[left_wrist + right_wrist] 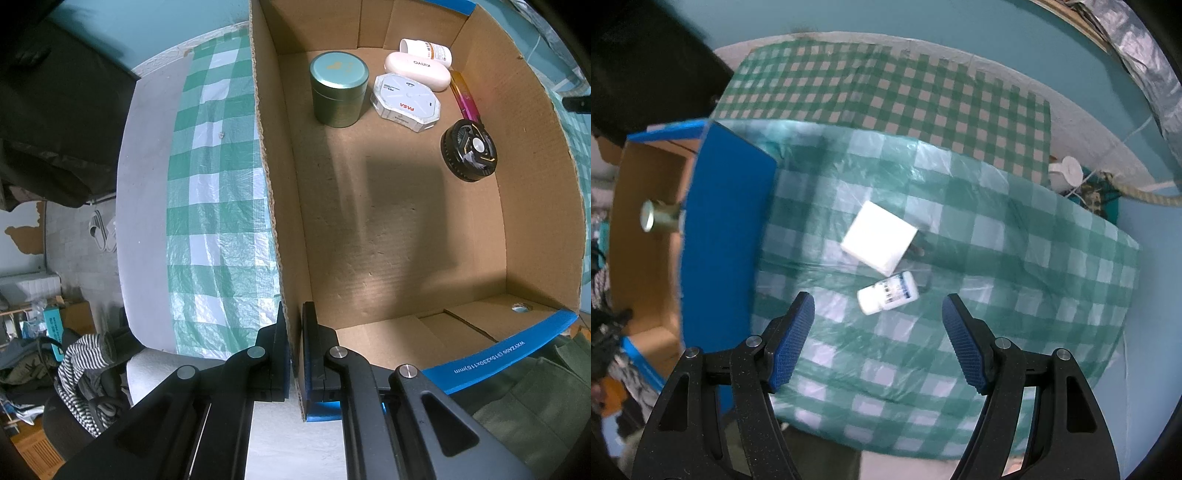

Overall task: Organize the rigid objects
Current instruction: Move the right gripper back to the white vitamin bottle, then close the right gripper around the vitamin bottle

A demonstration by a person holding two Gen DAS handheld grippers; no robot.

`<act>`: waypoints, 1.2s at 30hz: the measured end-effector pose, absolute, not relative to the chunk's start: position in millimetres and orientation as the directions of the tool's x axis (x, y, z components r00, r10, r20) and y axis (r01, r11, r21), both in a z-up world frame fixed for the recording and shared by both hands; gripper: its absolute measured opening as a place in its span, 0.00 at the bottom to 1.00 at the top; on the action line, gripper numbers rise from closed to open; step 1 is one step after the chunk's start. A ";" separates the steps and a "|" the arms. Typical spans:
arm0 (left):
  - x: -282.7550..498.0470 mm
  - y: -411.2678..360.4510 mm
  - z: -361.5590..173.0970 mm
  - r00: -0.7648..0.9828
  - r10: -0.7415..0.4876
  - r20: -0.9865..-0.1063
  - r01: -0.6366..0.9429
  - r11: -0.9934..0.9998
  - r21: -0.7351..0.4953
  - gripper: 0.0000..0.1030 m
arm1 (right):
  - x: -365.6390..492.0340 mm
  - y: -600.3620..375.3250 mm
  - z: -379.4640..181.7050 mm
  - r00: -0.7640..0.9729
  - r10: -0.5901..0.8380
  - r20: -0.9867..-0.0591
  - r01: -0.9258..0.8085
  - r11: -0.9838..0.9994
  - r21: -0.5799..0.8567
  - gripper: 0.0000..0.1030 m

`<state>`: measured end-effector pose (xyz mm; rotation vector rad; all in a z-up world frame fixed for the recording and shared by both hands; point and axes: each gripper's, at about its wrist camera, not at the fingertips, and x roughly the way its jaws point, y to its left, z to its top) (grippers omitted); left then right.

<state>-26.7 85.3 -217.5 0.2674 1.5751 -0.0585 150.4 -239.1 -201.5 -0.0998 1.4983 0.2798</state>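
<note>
My left gripper is shut on the side wall of an open cardboard box, one finger inside and one outside. At the box's far end lie a green tin, an octagonal white case, a white oval case, a white bottle, a pink tube and a black round gadget. My right gripper hangs open, pointing down over a small white bottle lying on the table. A flat white square box lies just beyond that bottle.
A green-and-white checked plastic cloth covers the table. The box's blue outer wall stands left of the right gripper. A white round object and a rope sit off the table's far right edge. A chair with striped clothing stands below the table's left side.
</note>
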 end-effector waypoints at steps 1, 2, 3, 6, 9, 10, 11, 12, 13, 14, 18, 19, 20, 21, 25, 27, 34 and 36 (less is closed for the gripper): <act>-26.6 85.3 -217.7 0.000 0.134 -0.991 0.206 0.970 0.131 0.05 | 150.6 -239.8 -205.3 0.048 0.119 -0.992 -0.255 0.961 0.103 0.71; -27.3 85.5 -217.2 0.000 0.135 -0.991 0.207 0.969 0.132 0.05 | 149.4 -239.2 -210.5 0.052 0.112 -0.992 -0.275 0.957 0.094 0.71; -27.3 85.5 -217.3 0.000 0.136 -0.991 0.207 0.969 0.134 0.05 | 148.6 -238.7 -214.8 0.053 0.109 -0.993 -0.292 0.952 0.089 0.71; -28.2 86.6 -217.1 -0.001 0.138 -0.990 0.206 0.969 0.135 0.05 | 145.1 -234.9 -225.4 0.048 0.103 -0.994 -0.347 0.935 0.080 0.71; -29.0 86.3 -216.7 0.000 0.140 -0.990 0.206 0.969 0.137 0.05 | 142.3 -229.0 -233.9 0.055 0.076 -0.996 -0.397 0.916 0.048 0.71; -29.2 86.4 -216.4 -0.001 0.141 -0.990 0.205 0.969 0.137 0.05 | 141.9 -227.2 -236.9 0.054 0.069 -0.996 -0.408 0.912 0.041 0.71; -29.4 86.2 -216.1 -0.002 0.141 -0.990 0.202 0.970 0.138 0.05 | 141.2 -226.0 -239.0 0.054 0.067 -0.996 -0.414 0.910 0.038 0.71; -29.6 86.4 -216.0 -0.002 0.141 -0.990 0.201 0.970 0.138 0.05 | 141.1 -224.5 -241.0 0.056 0.063 -0.996 -0.421 0.906 0.034 0.71; -29.7 86.4 -215.8 -0.003 0.141 -0.990 0.200 0.970 0.138 0.05 | 141.1 -222.5 -243.2 0.055 0.062 -0.997 -0.433 0.901 0.032 0.71; -30.0 86.3 -215.7 -0.003 0.142 -0.990 0.199 0.970 0.138 0.05 | 140.7 -221.1 -245.3 0.055 0.058 -0.997 -0.444 0.896 0.027 0.71; -30.5 86.5 -215.1 -0.005 0.142 -0.990 0.194 0.971 0.138 0.05 | 141.8 -216.8 -256.4 0.041 0.024 -0.999 -0.471 0.882 0.002 0.71; -30.5 86.8 -215.0 -0.006 0.141 -0.990 0.192 0.972 0.137 0.05 | 142.3 -216.8 -259.3 0.033 0.019 -0.999 -0.474 0.880 0.001 0.71; -30.7 87.1 -214.9 -0.006 0.140 -0.990 0.190 0.972 0.137 0.05 | 142.3 -216.6 -261.2 0.029 0.012 -0.999 -0.478 0.879 -0.003 0.71; -30.9 87.4 -214.8 -0.005 0.140 -0.990 0.188 0.973 0.136 0.05 | 142.4 -216.6 -263.6 0.027 0.005 -1.000 -0.482 0.876 -0.009 0.71; -31.3 88.3 -215.9 -0.007 0.140 -0.990 0.184 0.973 0.136 0.05 | 142.5 -217.1 -266.1 0.027 0.007 -1.000 -0.492 0.871 -0.007 0.71; -31.2 88.6 -216.3 -0.009 0.138 -0.990 0.183 0.974 0.134 0.05 | 142.2 -216.0 -268.6 0.020 -0.005 -1.000 -0.501 0.865 -0.014 0.67; -32.0 89.7 -217.0 -0.008 0.137 -0.991 0.189 0.973 0.133 0.05 | 142.3 -216.7 -273.9 0.001 0.001 -1.000 -0.478 0.879 0.001 0.53; -32.1 89.5 -217.4 -0.009 0.137 -0.991 0.189 0.973 0.133 0.05 | 142.1 -216.3 -276.1 -0.001 -0.002 -1.000 -0.477 0.879 -0.001 0.50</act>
